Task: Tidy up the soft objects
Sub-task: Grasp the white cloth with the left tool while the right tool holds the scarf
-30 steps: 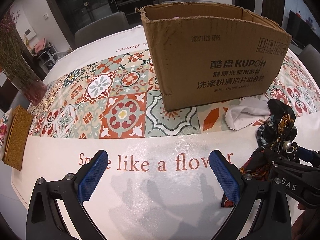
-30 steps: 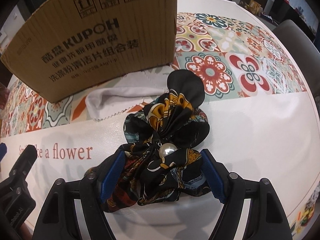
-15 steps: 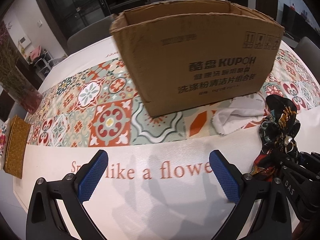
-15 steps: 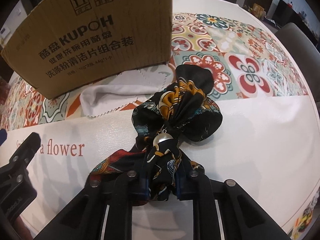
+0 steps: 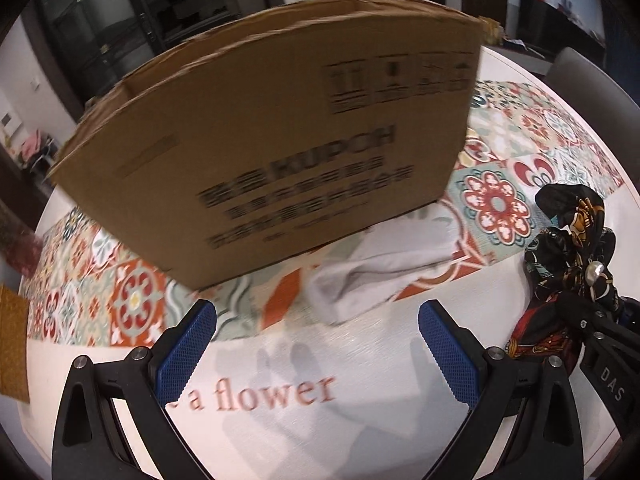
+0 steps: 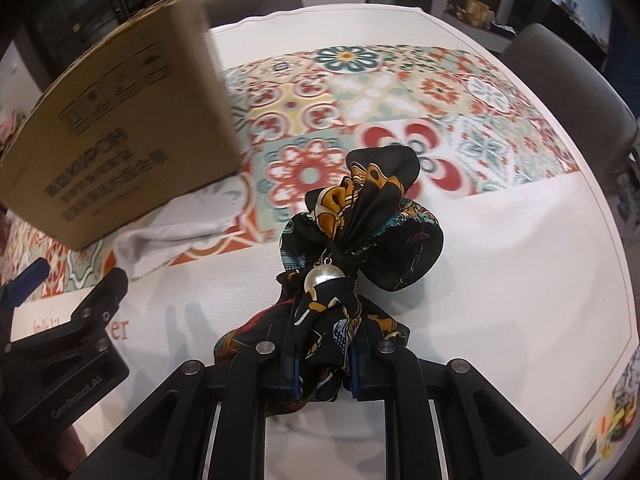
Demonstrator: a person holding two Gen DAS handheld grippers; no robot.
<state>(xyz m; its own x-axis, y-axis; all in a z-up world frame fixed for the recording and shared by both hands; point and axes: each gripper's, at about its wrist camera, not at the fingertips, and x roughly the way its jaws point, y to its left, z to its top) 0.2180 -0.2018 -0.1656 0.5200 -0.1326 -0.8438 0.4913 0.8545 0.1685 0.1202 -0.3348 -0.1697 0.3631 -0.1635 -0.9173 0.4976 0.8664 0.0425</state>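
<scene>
My right gripper (image 6: 322, 372) is shut on a black patterned scarf (image 6: 360, 220) tied with a pearl bead (image 6: 320, 280); the scarf bunches upward between the blue pads, just above the white tablecloth. The same scarf (image 5: 568, 248) shows at the right edge of the left wrist view. A white cloth (image 5: 380, 268) lies crumpled against the foot of the brown cardboard box (image 5: 280, 152). My left gripper (image 5: 316, 356) stands open over the tablecloth just short of that cloth, with nothing between its fingers. In the right wrist view the white cloth (image 6: 180, 232) sits left of the scarf.
The open cardboard box (image 6: 120, 132) stands on a tiled-pattern runner (image 6: 400, 92) across the round table. A woven mat (image 5: 12, 344) lies at the table's left edge. Grey chairs (image 6: 568, 80) stand around the far side.
My right gripper closed on the scarf and lifted it slightly, drifting right. My left gripper moved right toward the white cloth, staying open.
</scene>
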